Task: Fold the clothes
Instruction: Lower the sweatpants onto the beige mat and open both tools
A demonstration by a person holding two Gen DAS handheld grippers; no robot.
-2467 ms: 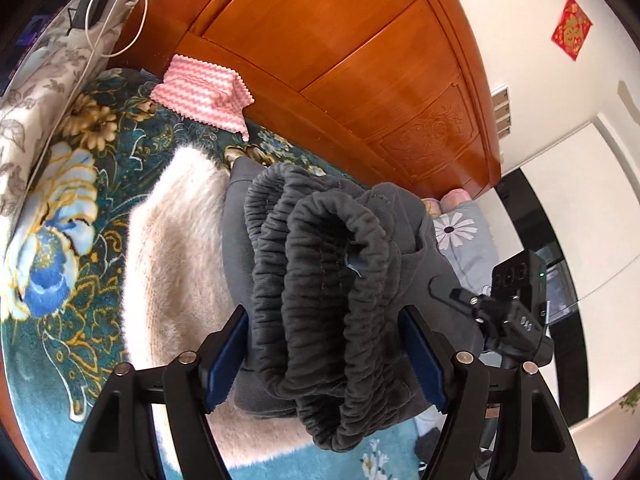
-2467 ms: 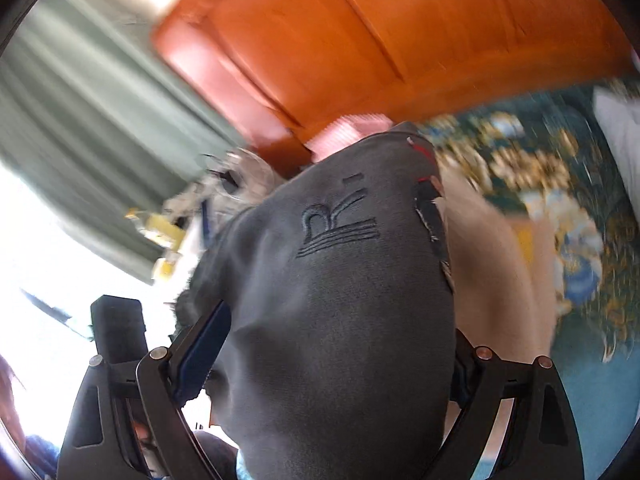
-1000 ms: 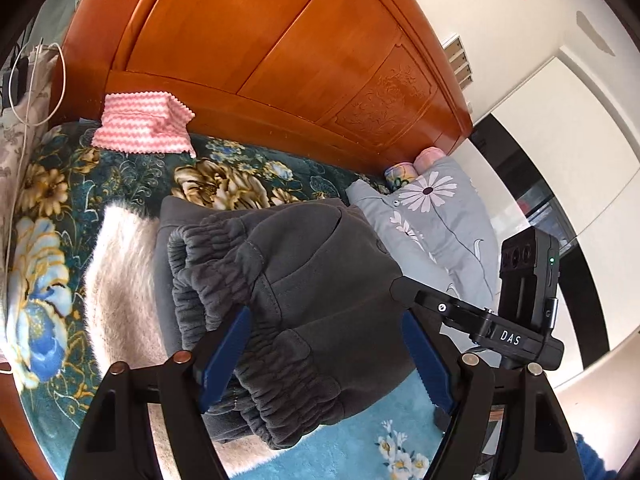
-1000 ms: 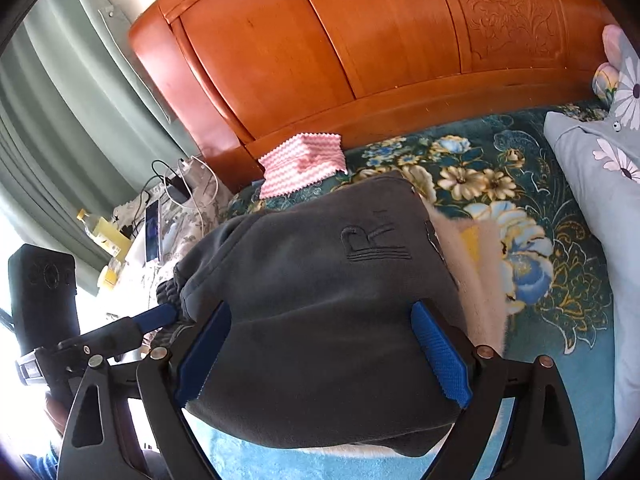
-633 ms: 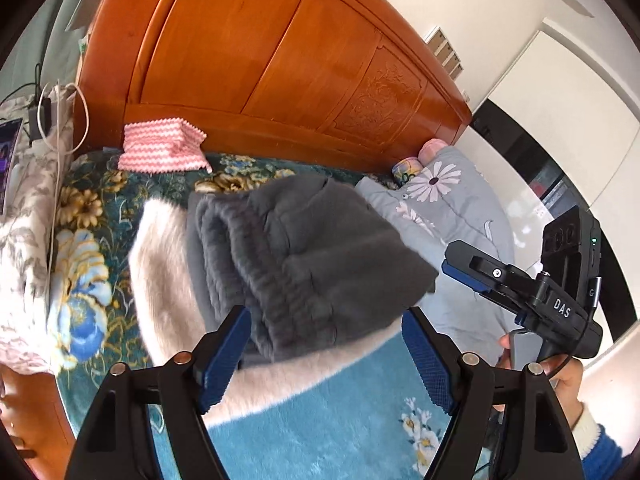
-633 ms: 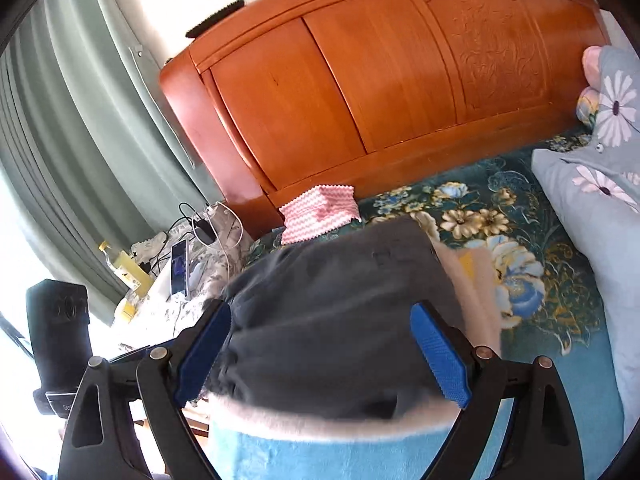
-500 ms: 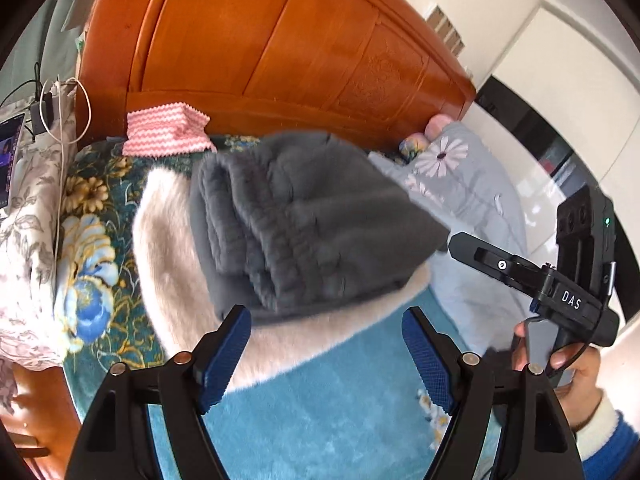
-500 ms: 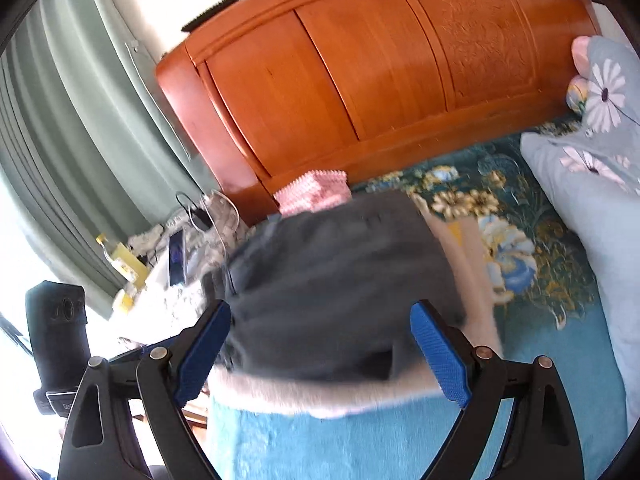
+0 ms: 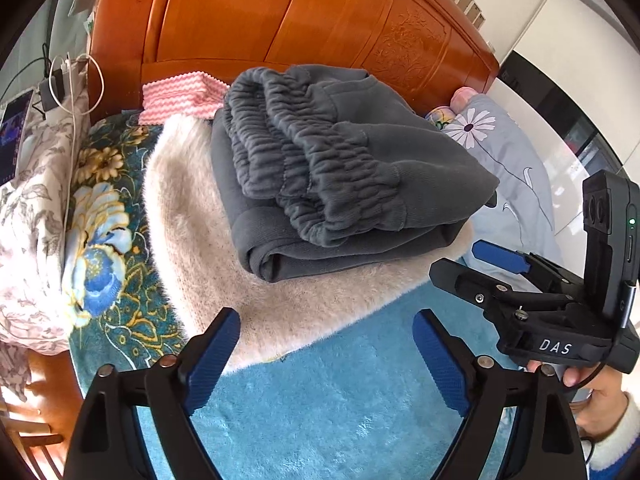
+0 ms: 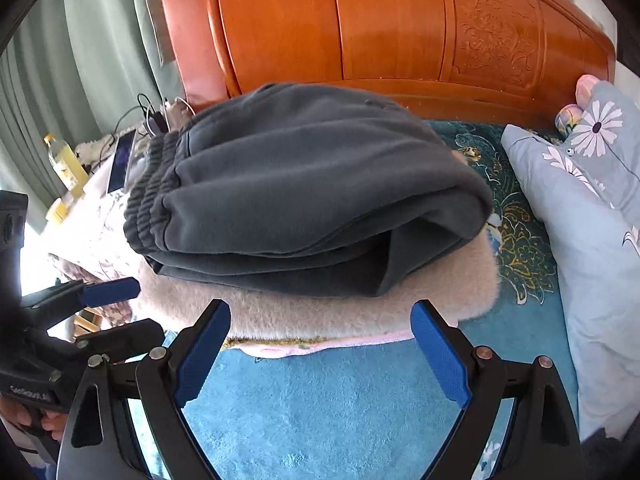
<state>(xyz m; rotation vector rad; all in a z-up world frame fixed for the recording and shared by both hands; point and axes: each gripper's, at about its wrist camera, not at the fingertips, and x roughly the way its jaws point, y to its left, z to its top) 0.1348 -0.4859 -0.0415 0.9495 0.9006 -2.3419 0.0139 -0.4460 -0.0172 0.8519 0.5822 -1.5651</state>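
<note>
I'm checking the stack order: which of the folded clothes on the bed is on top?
The dark grey sweatpants, elastic waistband showing, lie on top of the fluffy cream garment; the pink zigzag cloth sits apart by the headboard.

Bright daylight fills both views, strongest at nine o'clock in the right wrist view, where the window side blows out white. The headboard carries a soft sheen. Fisheye bending curves the edges, corners are black, focus is sharp throughout.

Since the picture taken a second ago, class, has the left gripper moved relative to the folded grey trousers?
Yes. The left gripper has drawn back off the grey trousers, which lie on the cream fleece; its opening jaws now frame blue blanket, nothing between them.
</note>
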